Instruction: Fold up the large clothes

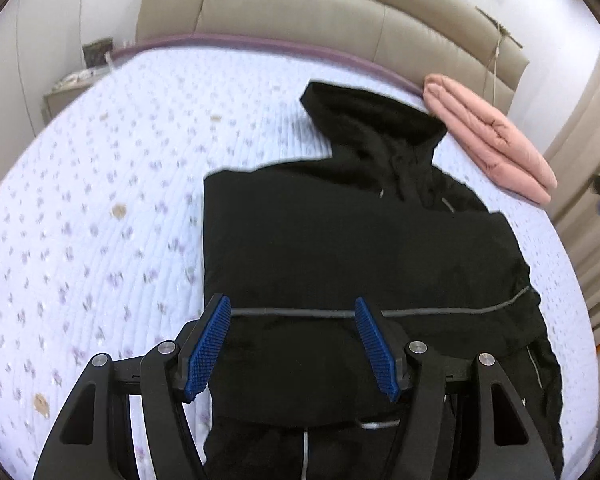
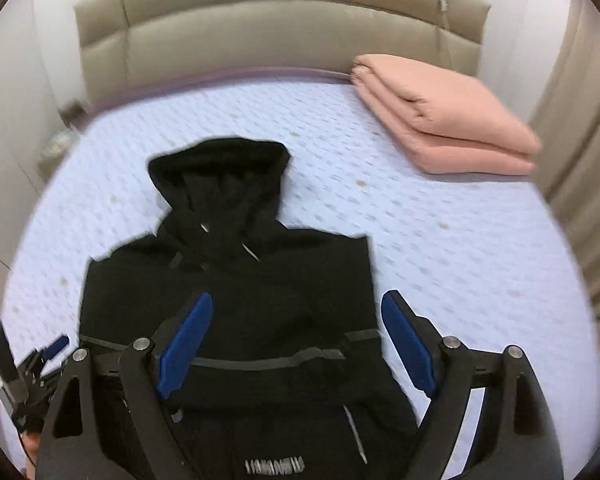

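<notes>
A black hoodie (image 1: 340, 248) lies flat on a quilted bed (image 1: 100, 200), hood (image 1: 372, 120) toward the headboard (image 1: 300, 12) at 12 o'clock, its sides apparently already turned in to make a narrow panel. The left gripper (image 1: 294, 346) hovers over the lower body with its blue pads spread apart and nothing between them; a grey stripe (image 1: 440, 312) runs across the cloth just beyond its tips. The right gripper (image 2: 296, 350) hangs over the same end, likewise spread wide and empty, its right pad out over bare sheet at 3 o'clock. A folded pink blanket (image 2: 440, 120) sits well apart at 1 o'clock.

The likely step is lifting the hem toward the hood. To do it well, each gripper should pinch every layer at a bottom corner, level with the other, then carry the edge forward in one even sweep. The right view is blurred, so exact layering there is uncertain.
</notes>
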Motion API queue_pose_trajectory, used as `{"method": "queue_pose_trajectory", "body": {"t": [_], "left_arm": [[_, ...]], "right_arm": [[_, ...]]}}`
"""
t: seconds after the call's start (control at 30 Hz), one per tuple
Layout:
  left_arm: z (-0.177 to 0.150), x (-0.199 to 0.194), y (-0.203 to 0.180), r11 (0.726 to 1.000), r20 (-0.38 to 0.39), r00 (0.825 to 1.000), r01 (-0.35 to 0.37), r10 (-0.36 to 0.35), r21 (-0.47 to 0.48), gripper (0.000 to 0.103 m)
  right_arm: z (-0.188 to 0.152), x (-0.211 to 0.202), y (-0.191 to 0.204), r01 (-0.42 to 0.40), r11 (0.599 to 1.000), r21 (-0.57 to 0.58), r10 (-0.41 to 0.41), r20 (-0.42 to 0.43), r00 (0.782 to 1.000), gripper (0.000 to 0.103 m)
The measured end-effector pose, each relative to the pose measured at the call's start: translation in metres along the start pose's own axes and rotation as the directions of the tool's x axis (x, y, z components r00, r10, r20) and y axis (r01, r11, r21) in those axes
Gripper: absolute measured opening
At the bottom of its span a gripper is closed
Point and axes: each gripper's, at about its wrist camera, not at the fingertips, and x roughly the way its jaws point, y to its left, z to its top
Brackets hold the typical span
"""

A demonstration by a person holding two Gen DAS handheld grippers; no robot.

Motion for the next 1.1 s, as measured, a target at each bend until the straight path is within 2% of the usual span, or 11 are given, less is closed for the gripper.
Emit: {"method": "queue_pose_trajectory", "body": {"t": [0.1, 0.23, 0.33, 0.43, 0.6, 0.73, 0.8, 0.83, 0.87, 1.0, 1.1], "left_arm": [[0.007, 0.004, -0.003, 1.0, 0.038, 0.999, -0.007, 0.007, -0.008, 0.067], [0.029, 0.015, -0.012, 1.0, 0.08, 0.997, -0.024, 0.022, 0.017, 0.067], [0.087, 0.038, -0.031, 0.995, 0.127, 0.991, -0.06, 0.049, 0.083, 0.067], [0.159, 0.084, -0.043, 0.997, 0.142, 0.99, -0.013, 0.002, 0.073, 0.067], [0.227, 0.19, -0.046, 0.99, 0.049, 0.994, -0.102, 0.098, 0.093, 0.067], [0.247, 0.245, -0.04, 0.978, -0.06, 0.981, -0.175, 0.182, 0.11, 0.067], [0.25, 0.26, -0.029, 0.987, -0.097, 0.985, -0.134, 0.142, 0.084, 0.057], [0.251, 0.262, -0.026, 0.99, -0.097, 0.987, -0.119, 0.126, 0.073, 0.037], [0.253, 0.261, -0.022, 0.993, -0.09, 0.99, -0.1, 0.105, 0.059, 0.028], [0.246, 0.247, 0.012, 0.994, -0.04, 0.999, 0.029, -0.033, -0.106, 0.024], [0.224, 0.293, 0.021, 0.996, -0.225, 0.973, 0.032, -0.049, -0.078, 0.026]], "right_arm": [[0.003, 0.059, -0.01, -0.037, 0.999, -0.024, 0.039, 0.093, 0.995, 0.088], [0.016, 0.138, -0.017, -0.137, 0.991, -0.01, 0.137, 0.094, 0.986, 0.087], [0.039, 0.182, -0.023, -0.221, 0.975, 0.024, 0.219, 0.085, 0.972, 0.087], [0.07, 0.215, -0.022, -0.237, 0.971, 0.026, 0.234, 0.083, 0.969, 0.087], [0.112, 0.267, -0.019, -0.195, 0.98, 0.034, 0.195, 0.019, 0.981, 0.087], [0.126, 0.312, -0.024, -0.236, 0.963, 0.134, 0.247, -0.076, 0.966, 0.087], [0.129, 0.326, -0.02, -0.209, 0.968, 0.137, 0.223, -0.099, 0.97, 0.076], [0.129, 0.326, -0.019, -0.169, 0.977, 0.126, 0.181, -0.092, 0.979, 0.048], [0.128, 0.323, -0.02, -0.139, 0.983, 0.119, 0.148, -0.075, 0.986, 0.022], [0.108, 0.317, -0.038, -0.147, 0.979, 0.144, 0.153, -0.033, 0.988, 0.018], [0.084, 0.356, -0.031, -0.136, 0.987, 0.085, 0.15, -0.186, 0.971, 0.018]]}}
